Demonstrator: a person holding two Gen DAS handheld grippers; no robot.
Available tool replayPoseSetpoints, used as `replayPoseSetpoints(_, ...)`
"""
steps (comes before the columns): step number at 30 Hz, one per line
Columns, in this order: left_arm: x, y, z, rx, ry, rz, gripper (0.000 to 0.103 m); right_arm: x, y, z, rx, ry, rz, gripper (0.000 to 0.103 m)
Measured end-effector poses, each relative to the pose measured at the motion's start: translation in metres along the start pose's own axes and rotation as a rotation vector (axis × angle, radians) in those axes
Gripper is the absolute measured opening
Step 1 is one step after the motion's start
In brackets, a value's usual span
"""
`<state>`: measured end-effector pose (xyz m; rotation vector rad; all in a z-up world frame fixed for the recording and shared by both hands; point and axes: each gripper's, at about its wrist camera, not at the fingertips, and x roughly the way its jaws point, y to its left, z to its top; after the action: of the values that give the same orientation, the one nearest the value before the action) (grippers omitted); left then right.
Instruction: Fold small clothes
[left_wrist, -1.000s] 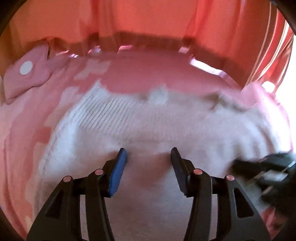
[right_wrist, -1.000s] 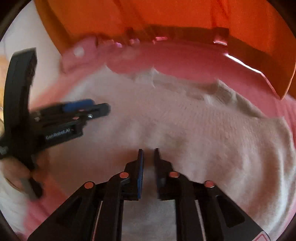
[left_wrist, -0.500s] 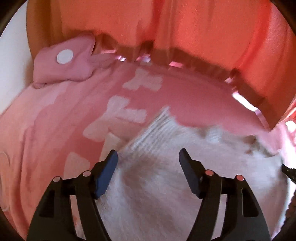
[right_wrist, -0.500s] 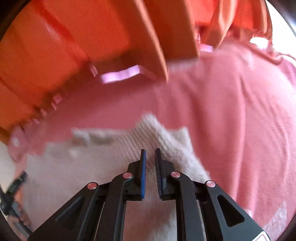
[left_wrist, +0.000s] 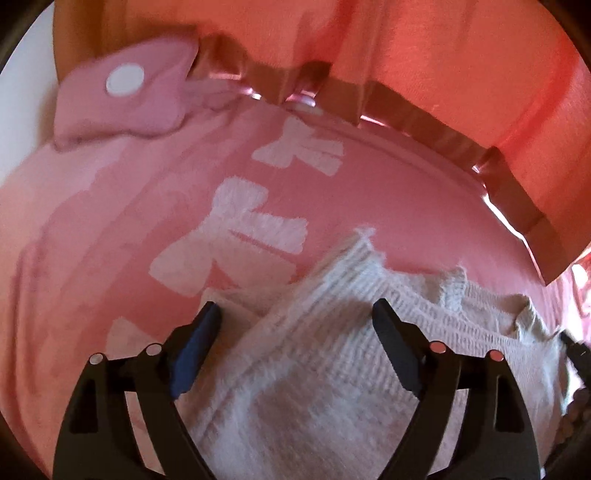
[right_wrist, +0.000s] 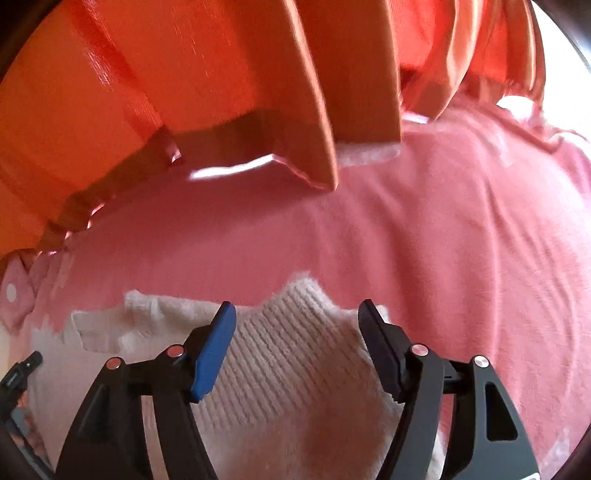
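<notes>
Both grippers' jaws are opening over the cream knit sweater (left_wrist: 332, 369), which lies on the pink blanket (left_wrist: 110, 221) near the orange curtain (right_wrist: 147, 92). Left gripper (left_wrist: 295, 325) straddles the far-left corner, right gripper (right_wrist: 295, 325) the far-right one, nothing pinched. I'd grab both corners evenly, low on the fabric, so the fold lands square.

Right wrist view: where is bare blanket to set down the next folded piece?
Bare pink blanket lies right of the white knitted garment, and a band runs between it and the orange curtain. Crowded: the garment under the opening right gripper; far left, a pink pillow and the left gripper.
</notes>
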<state>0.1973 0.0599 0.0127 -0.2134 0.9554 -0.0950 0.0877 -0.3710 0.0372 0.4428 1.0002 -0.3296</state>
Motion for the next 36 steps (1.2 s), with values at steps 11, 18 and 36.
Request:
replayPoseSetpoints(11,-0.015,-0.003,0.007,0.053,-0.074,0.002,0.009,-0.015,-0.028,0.013,0.088,-0.111,0.051,0.007)
replayPoseSetpoints(18,-0.006,-0.001,0.004,0.053,-0.029,0.028,0.009,-0.005,-0.019,0.006,0.047,-0.074,-0.022,0.008)
replayPoseSetpoints(36,-0.003,-0.002,0.001,0.06,-0.023,0.046,0.012,-0.037,0.027,-0.014,0.03,-0.045,0.121,0.015)
